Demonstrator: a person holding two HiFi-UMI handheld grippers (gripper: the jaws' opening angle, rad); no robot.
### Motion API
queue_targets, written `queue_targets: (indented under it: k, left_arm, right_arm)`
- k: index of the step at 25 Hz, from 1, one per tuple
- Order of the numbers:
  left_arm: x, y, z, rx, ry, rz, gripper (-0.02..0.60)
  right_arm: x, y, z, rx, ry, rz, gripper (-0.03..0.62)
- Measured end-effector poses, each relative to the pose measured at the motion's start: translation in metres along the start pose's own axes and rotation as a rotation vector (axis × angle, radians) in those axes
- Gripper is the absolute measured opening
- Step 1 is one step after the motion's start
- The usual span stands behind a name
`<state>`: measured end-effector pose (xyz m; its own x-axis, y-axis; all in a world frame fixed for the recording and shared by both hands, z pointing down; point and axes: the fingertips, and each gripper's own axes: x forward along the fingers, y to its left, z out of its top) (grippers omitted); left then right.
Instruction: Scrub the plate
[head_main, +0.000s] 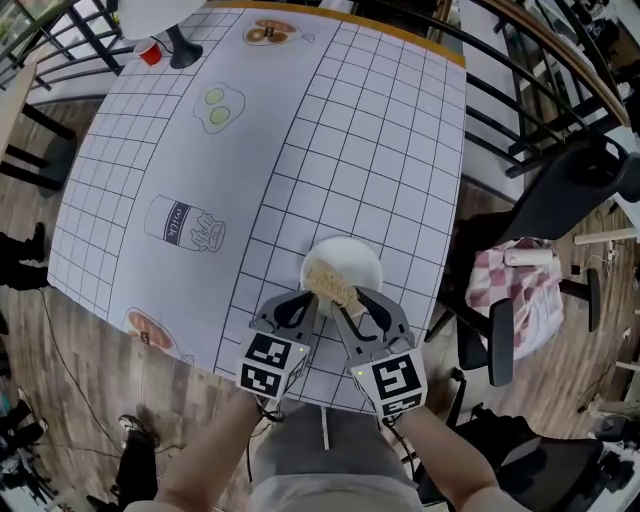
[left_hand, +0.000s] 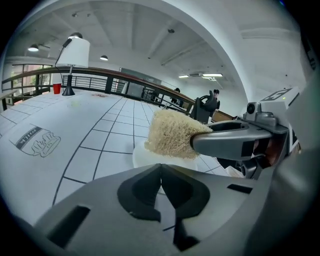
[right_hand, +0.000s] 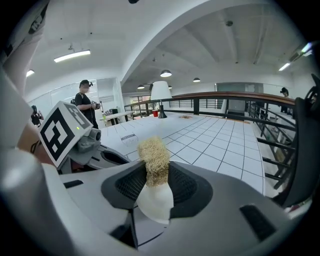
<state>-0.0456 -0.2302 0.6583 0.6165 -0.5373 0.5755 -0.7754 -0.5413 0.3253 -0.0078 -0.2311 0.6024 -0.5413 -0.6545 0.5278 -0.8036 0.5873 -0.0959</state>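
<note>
The left gripper (head_main: 308, 298), jaws pressed together and empty, sits at the near rim of the white plate (head_main: 356, 254) on the gridded table (head_main: 350, 120). Beside it, the right gripper (head_main: 350, 301) pinches a loofah scrubber (head_main: 327, 279) whose end lies on the plate.

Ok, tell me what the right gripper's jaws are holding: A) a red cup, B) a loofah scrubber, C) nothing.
B: the right gripper has its jaws shut on the tan, fibrous loofah scrubber, which sits over the white plate.
</note>
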Motion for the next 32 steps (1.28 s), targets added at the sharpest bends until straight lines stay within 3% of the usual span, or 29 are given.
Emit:
queue_targets:
  k: [18, 32]
  left_arm:
    - [0.021, -0.004, -0.013, 0.084, 0.118, 0.030, 0.015]
    - [0.021, -0.001, -0.011, 0.057, 0.105, 0.044, 0.015]
  right_arm:
    - [0.035, -0.008, -0.027, 0.003, 0.104, 0.036, 0.135]
    - [0.015, -0.080, -0.033, 0.004, 0.109, -0.175, 0.136]
